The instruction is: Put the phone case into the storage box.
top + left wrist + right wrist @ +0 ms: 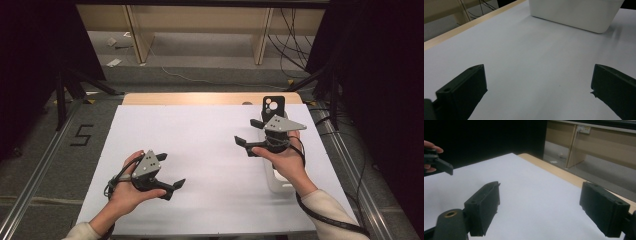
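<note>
My left gripper (171, 170) rests low over the near left of the white sheet (210, 145), held in a hand, jaws wide apart and pointing right. In the left gripper view nothing lies between the jaws of the left gripper (536, 82), and a white box (574, 13) stands ahead of them. My right gripper (247, 131) hovers at the right of the sheet, jaws open and pointing left. The right gripper view has only bare sheet between the right gripper's (541, 200) jaws. The hand holding the right gripper partly covers the white box (276, 184).
A black upright plate with round holes (273, 106) stands behind the right hand near the far edge. The wooden table edge (200, 98) runs along the back. Metal rails (35, 175) flank the table. The other hand's jaw tip (441, 165) shows at upper left of the right gripper view.
</note>
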